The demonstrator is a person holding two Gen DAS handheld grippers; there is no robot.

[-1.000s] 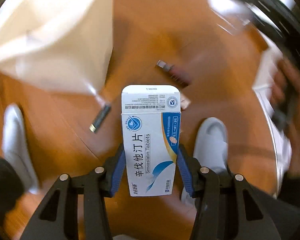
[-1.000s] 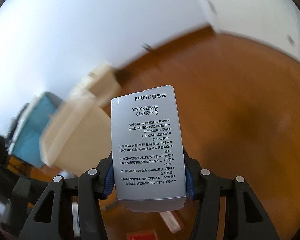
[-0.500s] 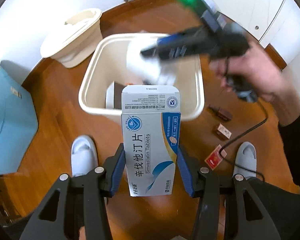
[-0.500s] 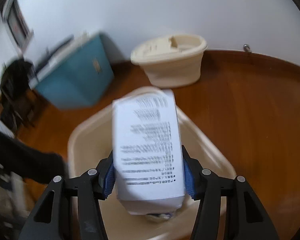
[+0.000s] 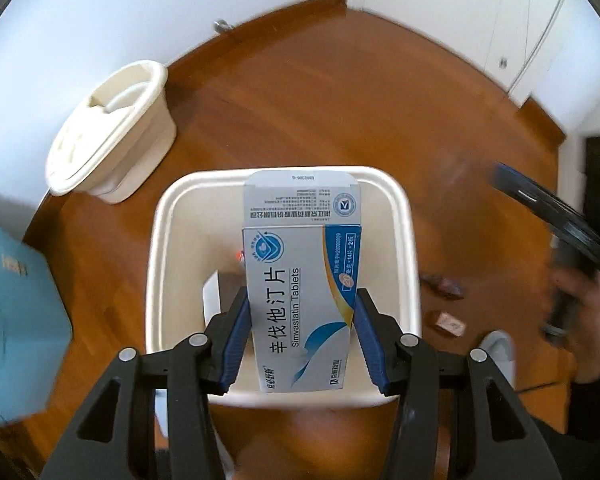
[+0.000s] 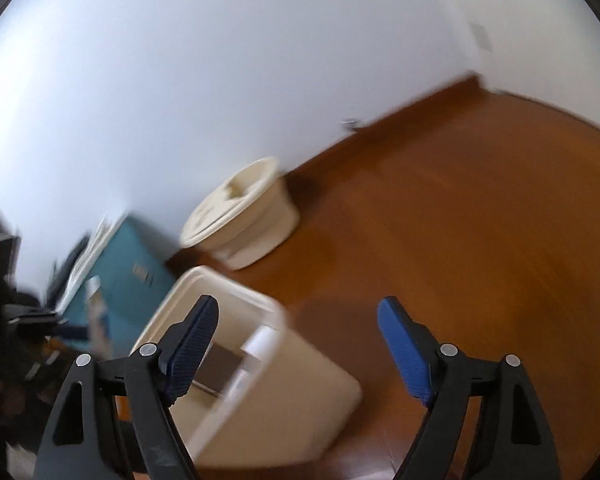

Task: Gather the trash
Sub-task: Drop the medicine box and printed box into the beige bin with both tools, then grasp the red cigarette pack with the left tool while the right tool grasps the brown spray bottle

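Note:
My left gripper [image 5: 300, 312] is shut on a grey and blue Simvastatin tablet box [image 5: 302, 280] and holds it right above the open cream trash bin [image 5: 408, 240]. Dark and white items lie inside the bin. My right gripper [image 6: 296, 320] is open and empty, beside and above the same bin [image 6: 320, 392], which sits at its lower left. The right gripper also shows blurred at the right edge of the left wrist view [image 5: 552, 216]. Two small brown packets [image 5: 448, 322] lie on the wooden floor right of the bin.
A cream oval bucket [image 5: 112, 136] stands by the white wall, also in the right wrist view [image 6: 240, 216]. A teal box [image 5: 16, 328] sits at the left. White cabinet doors [image 5: 480, 20] line the far right. A white slipper [image 5: 498, 350] is near the packets.
My right gripper has opened, no longer holds its white box, and has swung away from above the bin. My left gripper has moved the tablet box forward over the bin.

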